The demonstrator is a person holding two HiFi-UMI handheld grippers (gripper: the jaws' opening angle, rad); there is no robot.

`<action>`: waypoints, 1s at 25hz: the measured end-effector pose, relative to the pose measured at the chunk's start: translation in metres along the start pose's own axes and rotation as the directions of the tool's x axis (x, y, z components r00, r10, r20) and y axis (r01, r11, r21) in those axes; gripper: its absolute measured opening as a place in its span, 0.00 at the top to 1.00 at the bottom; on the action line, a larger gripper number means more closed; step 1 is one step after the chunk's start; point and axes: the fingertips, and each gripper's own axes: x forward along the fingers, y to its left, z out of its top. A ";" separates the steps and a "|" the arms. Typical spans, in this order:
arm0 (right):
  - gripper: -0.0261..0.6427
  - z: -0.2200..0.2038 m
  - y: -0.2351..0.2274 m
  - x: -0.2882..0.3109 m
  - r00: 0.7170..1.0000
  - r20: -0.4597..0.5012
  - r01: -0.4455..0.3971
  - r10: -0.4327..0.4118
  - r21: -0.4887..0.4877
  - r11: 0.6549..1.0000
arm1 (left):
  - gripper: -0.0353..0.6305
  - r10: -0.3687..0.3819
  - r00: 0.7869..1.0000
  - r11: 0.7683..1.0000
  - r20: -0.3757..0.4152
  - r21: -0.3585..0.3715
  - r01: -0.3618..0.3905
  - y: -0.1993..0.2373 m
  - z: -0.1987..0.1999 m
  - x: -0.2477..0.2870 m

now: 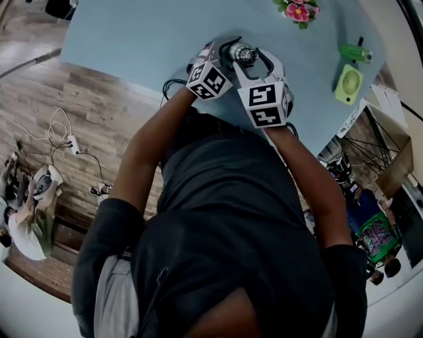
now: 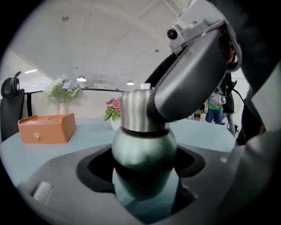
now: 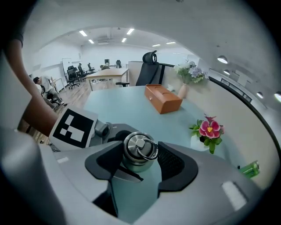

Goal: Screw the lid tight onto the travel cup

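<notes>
In the head view, the person is leaning over a pale blue table [image 1: 132,39]. Both grippers are meeting at twelve o'clock on a steel lid [image 1: 243,54] close to the table's near edge. The left gripper [image 1: 221,58] is reaching in from seven o'clock of the lid and the right gripper [image 1: 251,56] from five o'clock. A pink flower pot [image 1: 299,9] is standing at one o'clock and a green fan [image 1: 348,84] is lying at three o'clock.

In the left gripper view, the green travel cup [image 2: 144,149] is standing upright in the middle. The jaws are spread wide and pressing its rounded body at nine and three o'clock. The lid is sitting on top, and the right gripper's grey jaw is lying against it from two o'clock. An orange box [image 2: 47,128] is resting at nine o'clock.

In the right gripper view, the jaws are clamping the lid's sides at nine and three o'clock, its ring facing the camera.
</notes>
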 end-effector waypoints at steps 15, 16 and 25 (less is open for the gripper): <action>0.58 -0.003 0.019 -0.014 0.855 -0.439 -0.505 0.275 -0.824 0.255 | 0.30 0.000 1.000 1.000 0.003 -0.006 0.000 0.000 0.001 0.001; 0.58 -0.007 0.017 -0.011 0.848 -0.467 -0.514 0.251 -0.841 0.170 | 0.30 0.000 1.000 1.000 0.003 -0.006 0.000 0.000 0.001 0.001; 0.61 -0.010 0.015 0.000 0.813 -0.455 -0.578 0.363 -0.704 0.412 | 0.30 -0.003 1.000 1.000 0.005 -0.006 0.003 0.000 0.001 0.000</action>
